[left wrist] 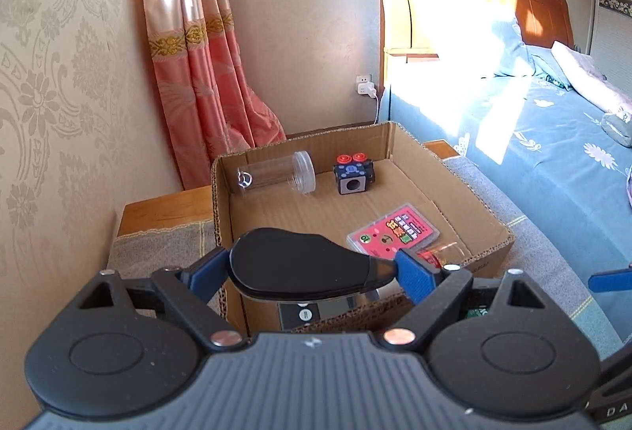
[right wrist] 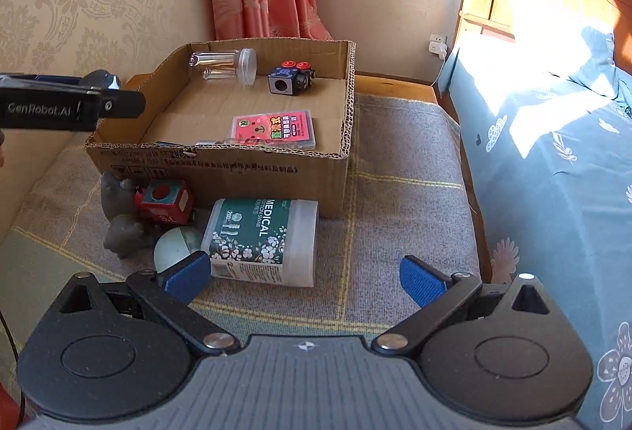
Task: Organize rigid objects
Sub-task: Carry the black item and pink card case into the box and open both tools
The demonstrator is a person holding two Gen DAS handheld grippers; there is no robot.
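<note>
My left gripper (left wrist: 312, 268) is shut on a smooth black oval object (left wrist: 300, 264), its blue pads pressing on both ends. It hangs over the near wall of an open cardboard box (left wrist: 489, 228). In the right wrist view the left gripper (right wrist: 106, 90) reaches in over the box's left corner (right wrist: 118, 149). My right gripper (right wrist: 306, 276) stands wide open, with nothing between its pads, just in front of a white MEDICAL cotton swab tub (right wrist: 260, 236) lying on its side on the grey blanket (right wrist: 403, 201).
Inside the box lie a clear jar (right wrist: 221, 64), a black cube with red buttons (right wrist: 290, 76) and a pink card case (right wrist: 272, 132). In front of the box sit a red cube toy (right wrist: 164, 201), grey figurines (right wrist: 122, 232) and a pale ball (right wrist: 173, 250). A bed (right wrist: 553, 153) runs along the right.
</note>
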